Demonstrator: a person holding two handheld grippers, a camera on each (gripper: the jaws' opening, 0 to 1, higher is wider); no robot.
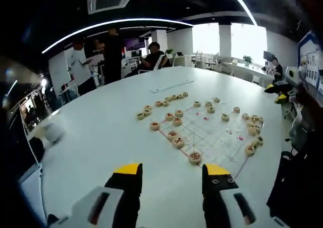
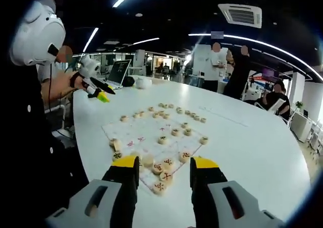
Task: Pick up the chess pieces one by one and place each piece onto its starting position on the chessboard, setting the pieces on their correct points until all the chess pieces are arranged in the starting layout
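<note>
A white paper chessboard (image 1: 212,134) with red marks lies on the round white table (image 1: 101,132). Round wooden chess pieces sit on and around it: a row (image 1: 171,98) along the far left edge, one piece (image 1: 195,157) at the near corner. My left gripper (image 1: 172,173) hovers short of the board, open and holding nothing. In the right gripper view the chessboard (image 2: 144,132) lies ahead, and my right gripper (image 2: 165,166) is open above several pieces (image 2: 160,187) at its near corner. The left gripper (image 2: 98,93) shows at the left in a hand.
People stand and sit beyond the table (image 1: 113,51). A flat white strip (image 1: 170,86) lies past the board. A laptop (image 2: 118,71) and a white object (image 2: 144,82) rest at the table's far side. The table edge (image 2: 88,152) runs close to the board.
</note>
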